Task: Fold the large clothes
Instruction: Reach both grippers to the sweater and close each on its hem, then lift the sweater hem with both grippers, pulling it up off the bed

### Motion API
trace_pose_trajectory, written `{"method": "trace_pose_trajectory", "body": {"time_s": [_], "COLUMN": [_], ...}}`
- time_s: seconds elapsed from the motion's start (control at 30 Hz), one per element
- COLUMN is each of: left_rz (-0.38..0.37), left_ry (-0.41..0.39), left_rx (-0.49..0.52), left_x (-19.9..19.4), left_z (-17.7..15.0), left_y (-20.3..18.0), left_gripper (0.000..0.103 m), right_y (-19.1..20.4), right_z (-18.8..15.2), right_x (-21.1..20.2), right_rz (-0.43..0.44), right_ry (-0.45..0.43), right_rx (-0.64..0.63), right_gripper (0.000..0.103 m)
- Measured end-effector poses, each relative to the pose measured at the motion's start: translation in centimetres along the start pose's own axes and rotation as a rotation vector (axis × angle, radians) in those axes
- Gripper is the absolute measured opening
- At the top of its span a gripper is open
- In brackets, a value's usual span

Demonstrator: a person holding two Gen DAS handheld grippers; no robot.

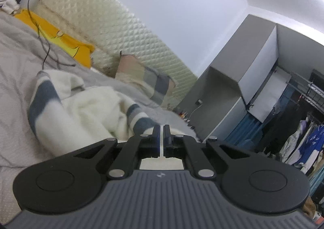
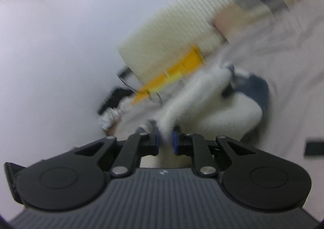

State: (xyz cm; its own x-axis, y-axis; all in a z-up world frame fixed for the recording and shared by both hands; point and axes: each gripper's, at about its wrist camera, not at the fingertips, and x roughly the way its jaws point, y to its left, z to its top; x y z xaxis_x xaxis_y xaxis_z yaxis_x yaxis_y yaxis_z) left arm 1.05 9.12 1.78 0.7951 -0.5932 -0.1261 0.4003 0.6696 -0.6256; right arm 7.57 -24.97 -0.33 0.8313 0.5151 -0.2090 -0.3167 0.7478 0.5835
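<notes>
Here, on my left gripper [image 1: 161, 127], the two fingers stand almost together with only a thin slit between the blue pads, and I see white fabric showing through that slit and below it, so the jaws look pinched shut on a thin edge of the white fleece garment [image 1: 87, 111]. That garment lies crumpled on the grey bedspread [image 1: 18, 63] just ahead and to the left of the fingertips, its sleeves ringed with dark blue and grey stripes. One striped cuff sits right beside the left fingertip. Further up the bed I see a yellow cloth [image 1: 60, 36] with a thin black cable [image 1: 43, 47] trailing across it and onto the bedspread. Behind it runs the cream quilted headboard [image 1: 113, 26], with a patchwork pillow [image 1: 147, 79] leaning at its foot. To the right stands a grey wardrobe [image 1: 239, 79], and beyond it a rack of hanging clothes [image 1: 303, 144].

On my right gripper [image 2: 166, 136], the fingers are narrow but not fully together, and a fluffy fold of the same white fleece garment [image 2: 212, 107] fills the gap between the pads, so I have it gripped. The cloth rises from the jaws up and to the right, with a dark blue stripe at its far end. This view is heavily blurred. I can still make out the yellow cloth [image 2: 172, 75], the headboard [image 2: 182, 32] and the bedspread [image 2: 287, 63].
</notes>
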Motion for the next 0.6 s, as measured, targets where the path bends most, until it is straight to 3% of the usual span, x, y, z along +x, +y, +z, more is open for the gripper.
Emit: {"method": "trace_pose_trajectory", "body": {"time_s": [0.13, 0.23, 0.33, 0.6], "left_rz": [0.076, 0.174, 0.202, 0.207], "left_ry": [0.102, 0.230, 0.326, 0.387], "left_rx": [-0.022, 0.002, 0.054, 0.249], "left_x": [2.5, 5.4, 7.9, 11.9], "left_z": [-1.0, -2.7, -4.2, -6.2], "left_y": [1.7, 2.7, 3.1, 1.9], "left_gripper": [0.003, 0.003, 0.003, 0.004], "right_y": [-0.7, -1.6, -2.7, -8.5], "right_z": [-1.0, -1.4, -1.3, -1.6], "right_x": [2.9, 4.1, 5.9, 11.5], "right_rz": [-0.116, -0.135, -0.188, -0.215], "right_ry": [0.097, 0.136, 0.177, 0.287], "right_rx": [-0.051, -0.005, 0.007, 0.145], "right_gripper": [0.016, 0.016, 0.016, 0.015]}}
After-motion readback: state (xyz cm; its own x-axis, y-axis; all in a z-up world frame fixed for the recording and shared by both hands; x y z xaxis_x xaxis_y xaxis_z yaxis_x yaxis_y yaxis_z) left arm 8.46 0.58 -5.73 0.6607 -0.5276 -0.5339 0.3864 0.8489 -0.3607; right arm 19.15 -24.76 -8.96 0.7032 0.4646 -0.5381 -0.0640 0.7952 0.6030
